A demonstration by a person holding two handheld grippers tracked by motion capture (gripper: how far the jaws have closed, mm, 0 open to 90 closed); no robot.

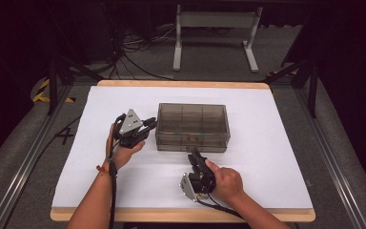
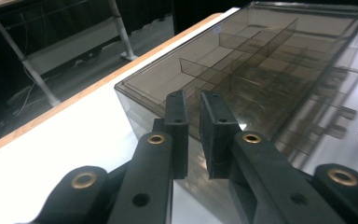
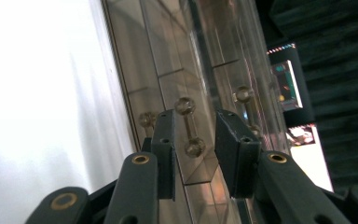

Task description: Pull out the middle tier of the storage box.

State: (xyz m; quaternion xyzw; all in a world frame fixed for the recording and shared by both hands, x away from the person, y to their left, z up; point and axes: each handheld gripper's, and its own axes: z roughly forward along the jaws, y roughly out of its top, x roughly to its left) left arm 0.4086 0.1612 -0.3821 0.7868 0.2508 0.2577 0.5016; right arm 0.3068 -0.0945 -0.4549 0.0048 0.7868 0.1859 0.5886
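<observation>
A smoky clear plastic organiser box (image 1: 193, 126) with inner dividers stands in the middle of the white table. My left gripper (image 1: 151, 125) is at its left end. In the left gripper view its jaws (image 2: 193, 100) stand a narrow gap apart over the box's near corner (image 2: 261, 70), and nothing is pressed between the pads. My right gripper (image 1: 194, 155) points at the box's front face. In the right gripper view its jaws (image 3: 193, 119) stand apart on either side of a clear bar handle (image 3: 189, 126) with round knobs on the box front (image 3: 168, 56), and the pads do not touch it.
The white sheet (image 1: 100, 176) covers a wooden-edged table. A white table frame (image 1: 214, 28) and cables lie on the floor beyond the far edge. Metal rails run along both sides of the table.
</observation>
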